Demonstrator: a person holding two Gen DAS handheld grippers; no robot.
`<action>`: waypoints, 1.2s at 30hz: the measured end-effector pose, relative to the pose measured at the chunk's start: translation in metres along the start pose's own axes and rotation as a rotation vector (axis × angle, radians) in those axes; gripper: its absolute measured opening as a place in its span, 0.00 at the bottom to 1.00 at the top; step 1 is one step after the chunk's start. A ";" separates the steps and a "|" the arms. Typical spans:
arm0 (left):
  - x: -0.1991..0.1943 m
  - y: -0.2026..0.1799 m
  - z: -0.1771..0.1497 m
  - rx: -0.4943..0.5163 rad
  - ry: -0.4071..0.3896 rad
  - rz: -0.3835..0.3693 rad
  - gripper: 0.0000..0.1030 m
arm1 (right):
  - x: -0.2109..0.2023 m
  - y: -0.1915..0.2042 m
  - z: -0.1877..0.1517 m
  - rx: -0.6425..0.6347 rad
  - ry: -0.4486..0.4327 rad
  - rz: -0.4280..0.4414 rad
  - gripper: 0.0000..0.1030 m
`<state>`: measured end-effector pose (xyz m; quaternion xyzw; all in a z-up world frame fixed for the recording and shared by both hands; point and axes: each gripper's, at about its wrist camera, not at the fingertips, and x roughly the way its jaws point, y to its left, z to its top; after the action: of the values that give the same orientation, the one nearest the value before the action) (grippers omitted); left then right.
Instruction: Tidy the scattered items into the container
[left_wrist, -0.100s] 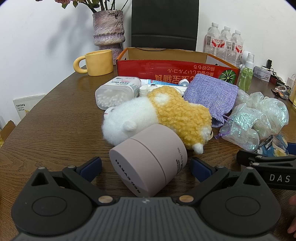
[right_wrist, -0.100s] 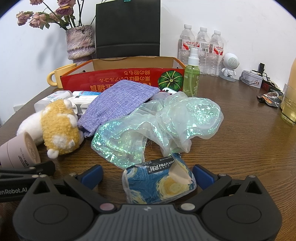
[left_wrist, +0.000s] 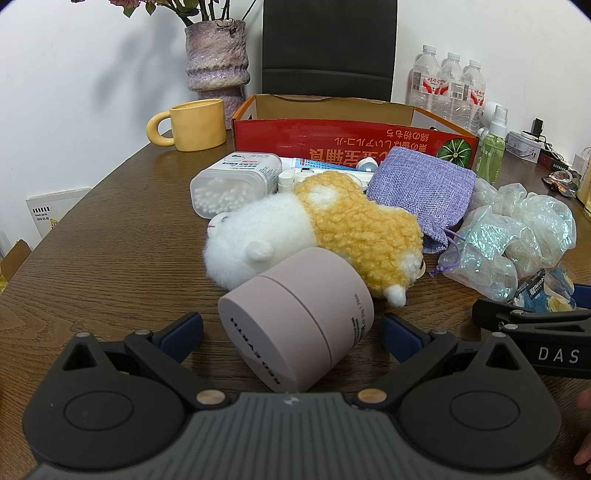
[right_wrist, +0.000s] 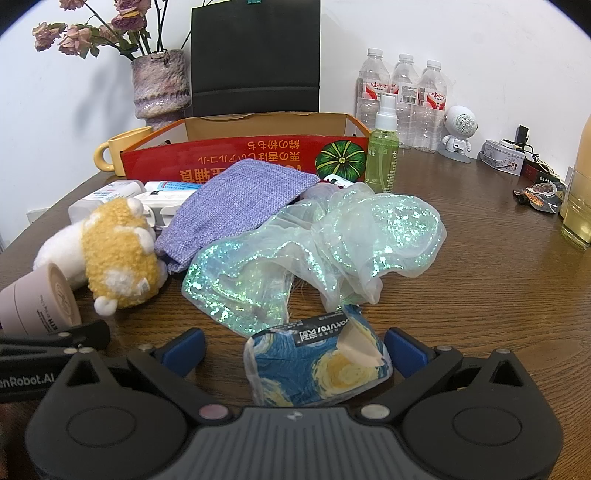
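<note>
A pink jar (left_wrist: 299, 317) lies on its side on the brown table, between the wide-open fingers of my left gripper (left_wrist: 291, 338); the blue pads stand clear of it. Behind it lie a white-and-yellow plush toy (left_wrist: 325, 229), a cotton-swab tub (left_wrist: 236, 181), a purple cloth pouch (left_wrist: 421, 188) and an iridescent plastic bag (left_wrist: 517, 236). My right gripper (right_wrist: 295, 350) is also open, with a blue-and-yellow painted packet (right_wrist: 317, 365) between its fingers, untouched by the pads. The red cardboard box (right_wrist: 236, 151) stands open at the back.
A yellow mug (left_wrist: 195, 123) and a purple vase (left_wrist: 218, 59) stand back left. A green spray bottle (right_wrist: 382, 147), water bottles (right_wrist: 402, 99), a small white robot figure (right_wrist: 458, 133) and a tin (right_wrist: 502, 157) are back right. A black chair (right_wrist: 255, 55) stands behind the box.
</note>
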<state>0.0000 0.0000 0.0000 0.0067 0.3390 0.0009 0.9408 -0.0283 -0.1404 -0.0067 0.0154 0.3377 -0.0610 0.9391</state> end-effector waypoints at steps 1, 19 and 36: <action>0.000 0.000 0.000 0.000 0.000 0.000 1.00 | 0.000 0.000 0.000 0.000 0.000 0.000 1.00; 0.000 0.000 0.000 0.000 0.000 0.000 1.00 | -0.001 -0.001 -0.001 -0.003 0.000 0.002 1.00; 0.000 0.000 0.000 0.000 0.000 -0.001 1.00 | -0.002 -0.002 -0.002 -0.003 0.000 0.003 1.00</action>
<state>0.0000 -0.0004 -0.0001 0.0065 0.3392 0.0006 0.9407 -0.0310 -0.1416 -0.0068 0.0145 0.3378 -0.0591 0.9392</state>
